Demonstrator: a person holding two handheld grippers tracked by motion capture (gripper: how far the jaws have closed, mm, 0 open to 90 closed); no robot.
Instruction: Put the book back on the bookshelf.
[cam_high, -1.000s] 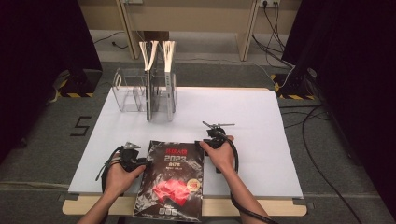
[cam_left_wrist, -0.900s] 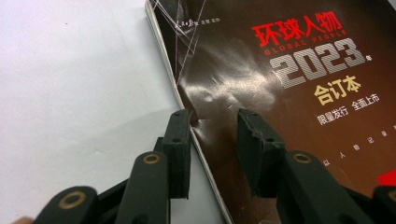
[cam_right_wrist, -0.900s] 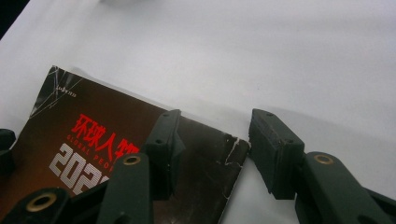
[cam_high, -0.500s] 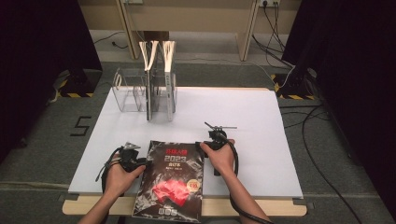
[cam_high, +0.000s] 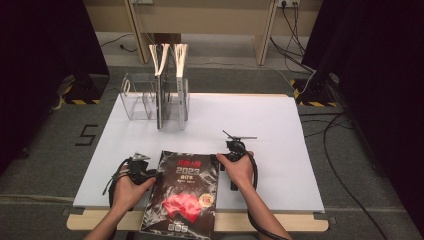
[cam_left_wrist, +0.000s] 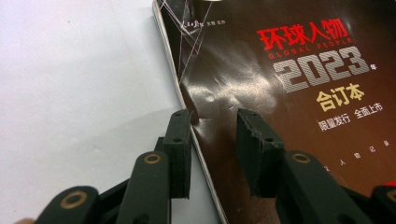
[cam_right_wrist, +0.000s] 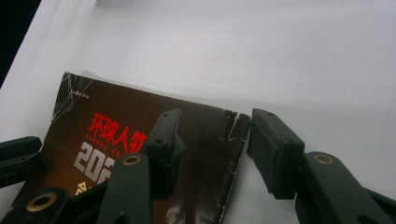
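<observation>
Magazine (cam_high: 182, 195) lies flat at the table's (cam_high: 280, 125) near edge. Left gripper (cam_left_wrist: 212, 135) and right gripper (cam_right_wrist: 212, 140) straddle its side edges, jaws apart, unclamped. Close both evenly before lifting, so the cover stays uncreased.

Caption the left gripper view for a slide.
Left claw straddles the spine edge of a dark magazine lying on the white table.

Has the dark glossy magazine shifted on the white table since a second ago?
No. The dark glossy magazine lies where it did, its top edge equally far below the clear acrylic file rack.
</observation>
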